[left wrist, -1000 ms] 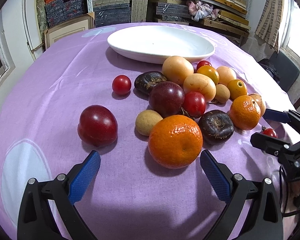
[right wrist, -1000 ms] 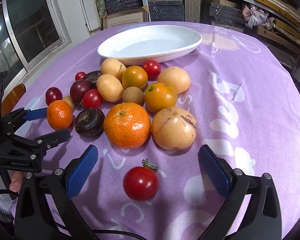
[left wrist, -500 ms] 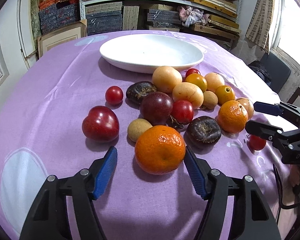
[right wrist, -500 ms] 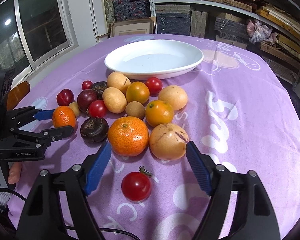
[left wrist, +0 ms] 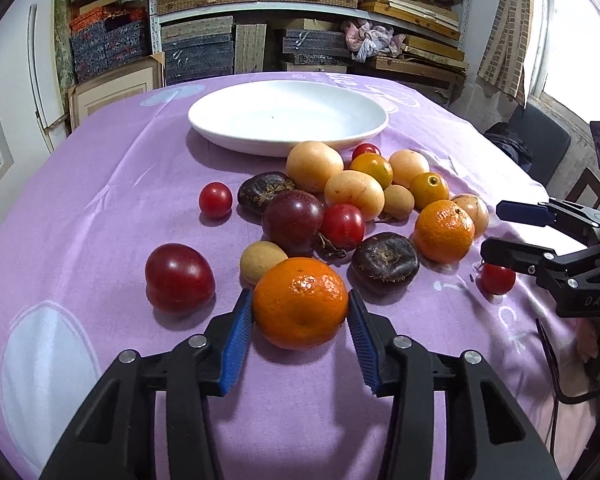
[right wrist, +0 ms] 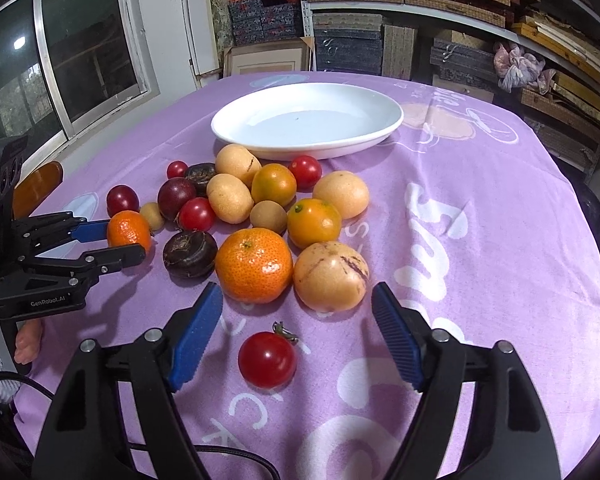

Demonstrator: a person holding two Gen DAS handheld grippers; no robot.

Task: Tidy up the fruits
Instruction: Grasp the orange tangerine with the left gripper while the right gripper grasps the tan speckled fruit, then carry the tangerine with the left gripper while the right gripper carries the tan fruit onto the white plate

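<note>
My left gripper (left wrist: 300, 328) has its jaws closed against both sides of the near tangerine (left wrist: 300, 303), which sits on the purple-clothed counter (left wrist: 100, 208); from the wrist view I can't be sure whether the fruit is lifted or resting on the cloth. Just left of it lies a dark red plum (left wrist: 179, 278), and a small tan fruit (left wrist: 262, 261) touches the tangerine's far side. My right gripper (right wrist: 298, 332) hangs with jaws spread wide, a cherry tomato (right wrist: 267, 359) lying between them on the cloth, touching neither pad. Just beyond the tips I see a second tangerine (right wrist: 254, 265) and a pale speckled fruit (right wrist: 330, 275) side by side. The rest of the fruit clusters between the grippers and the white plate (right wrist: 380, 128), which holds nothing
</note>
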